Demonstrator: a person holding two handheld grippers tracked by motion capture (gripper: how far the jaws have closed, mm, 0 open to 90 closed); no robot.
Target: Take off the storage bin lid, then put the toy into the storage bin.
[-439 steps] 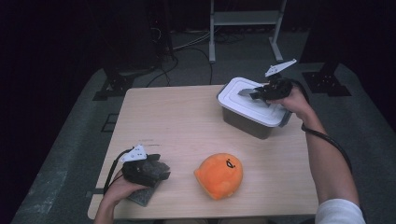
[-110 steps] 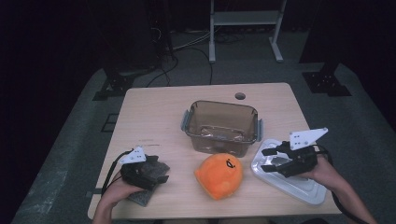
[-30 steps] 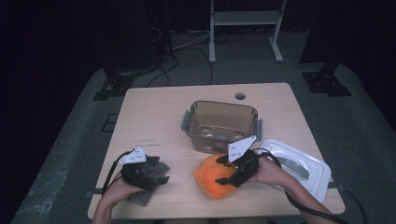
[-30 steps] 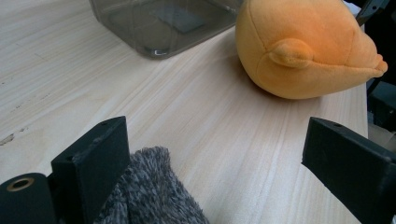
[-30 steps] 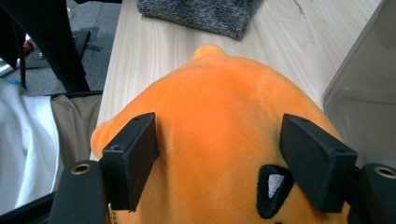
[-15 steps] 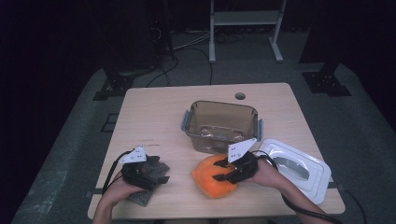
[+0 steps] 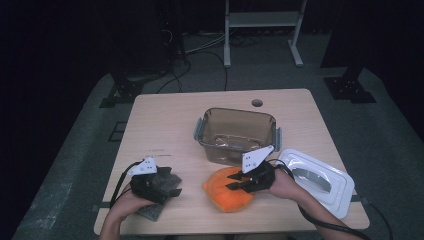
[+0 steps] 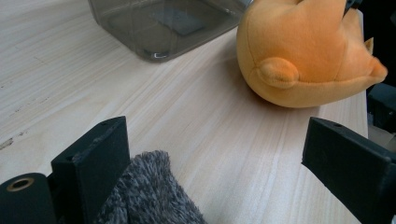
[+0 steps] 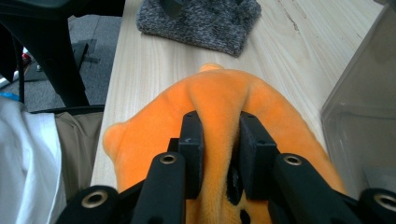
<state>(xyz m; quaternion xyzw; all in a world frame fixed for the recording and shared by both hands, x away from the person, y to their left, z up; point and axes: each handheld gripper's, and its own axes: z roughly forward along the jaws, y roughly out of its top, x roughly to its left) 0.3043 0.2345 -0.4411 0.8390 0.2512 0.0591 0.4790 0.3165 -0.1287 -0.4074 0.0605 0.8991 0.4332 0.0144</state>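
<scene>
I've got my right gripper [image 9: 218, 140] pinching the orange plush [image 9: 219, 100]; lifting it into the open container [image 7: 235, 131] ahead remains.

The high view is dim, the floor around the bench [image 7: 165, 125] falling to near black, with soft detail throughout. Both gripper views are bright and evenly lit; the orange plush toy [image 8: 303, 51] casts a soft shadow, and nearest foreground parts blur.

Right gripper [image 7: 239, 183] low over table, jaws just closed, pinching a fold of plush [image 7: 227, 192]. Left gripper [image 7: 167, 182] resting, jaws wide apart.
</scene>
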